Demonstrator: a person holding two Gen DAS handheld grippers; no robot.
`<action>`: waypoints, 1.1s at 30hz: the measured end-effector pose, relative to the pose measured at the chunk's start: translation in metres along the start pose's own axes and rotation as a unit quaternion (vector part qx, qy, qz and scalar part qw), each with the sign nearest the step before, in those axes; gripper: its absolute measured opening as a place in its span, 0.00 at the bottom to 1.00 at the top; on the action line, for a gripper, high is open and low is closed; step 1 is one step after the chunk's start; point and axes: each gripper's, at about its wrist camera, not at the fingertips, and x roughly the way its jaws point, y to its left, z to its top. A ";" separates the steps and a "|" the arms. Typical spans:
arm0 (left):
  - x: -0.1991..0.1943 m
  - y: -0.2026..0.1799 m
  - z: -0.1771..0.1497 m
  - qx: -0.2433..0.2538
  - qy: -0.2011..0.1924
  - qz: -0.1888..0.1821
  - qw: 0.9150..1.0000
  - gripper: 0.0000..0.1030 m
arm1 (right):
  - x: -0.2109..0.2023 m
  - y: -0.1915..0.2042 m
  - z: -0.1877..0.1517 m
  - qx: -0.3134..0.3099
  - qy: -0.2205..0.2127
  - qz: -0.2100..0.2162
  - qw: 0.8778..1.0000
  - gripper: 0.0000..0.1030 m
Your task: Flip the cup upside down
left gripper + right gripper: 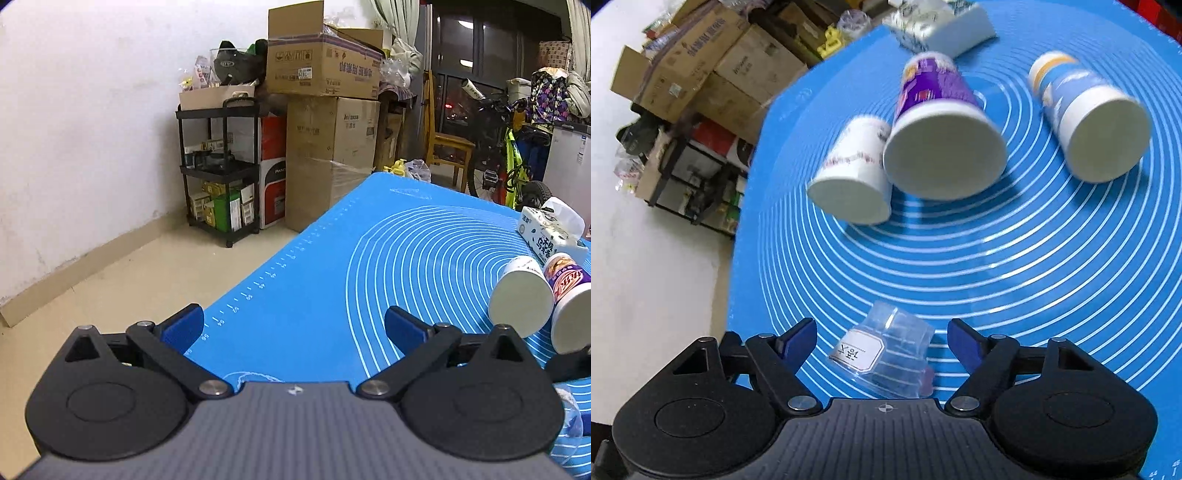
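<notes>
A clear plastic cup with a white label stands on the blue mat, between the spread fingers of my right gripper, which is open and not touching it. Three paper cups stand upside down on the mat beyond it: a white one, a purple one and a blue one. My left gripper is open and empty over the mat's left part. The white cup and purple cup show at its right.
A tissue pack lies at the mat's far side; it also shows in the left wrist view. Beyond the table's left edge are floor, a black shelf cart, stacked cardboard boxes, a chair and a bicycle.
</notes>
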 end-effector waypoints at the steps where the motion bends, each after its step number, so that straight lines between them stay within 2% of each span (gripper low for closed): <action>1: 0.002 0.000 0.000 -0.002 0.002 -0.001 1.000 1.00 | 0.004 0.001 0.000 0.001 0.007 -0.004 1.000 0.73; 5: 0.003 0.002 0.000 -0.002 0.007 -0.003 1.000 1.00 | 0.011 -0.003 -0.002 0.018 0.015 0.006 1.000 0.70; 7: 0.003 0.002 -0.001 0.000 0.007 -0.003 1.000 1.00 | 0.011 0.000 -0.003 0.012 0.013 0.009 1.000 0.66; 15: 0.004 0.000 -0.002 0.005 0.010 -0.004 1.000 1.00 | 0.005 0.005 -0.006 -0.021 -0.001 0.010 1.000 0.64; 21: 0.003 -0.002 -0.003 0.006 0.007 -0.004 1.000 1.00 | -0.014 0.010 -0.012 -0.085 -0.056 -0.014 0.995 0.60; 25: 0.003 -0.004 -0.004 0.009 0.008 -0.004 1.000 1.00 | -0.021 -0.001 -0.012 -0.095 -0.083 -0.017 0.992 0.59; 28: 0.002 -0.006 -0.004 0.011 0.005 -0.006 1.000 1.00 | -0.026 0.001 -0.018 -0.153 -0.142 -0.053 0.977 0.58; 30: 0.002 -0.006 -0.005 0.013 0.005 -0.007 1.000 1.00 | -0.029 0.002 -0.025 -0.201 -0.188 -0.076 0.958 0.57; 33: 0.002 -0.007 -0.005 0.015 0.005 -0.008 1.000 1.00 | -0.028 0.002 -0.041 -0.283 -0.250 -0.122 0.918 0.55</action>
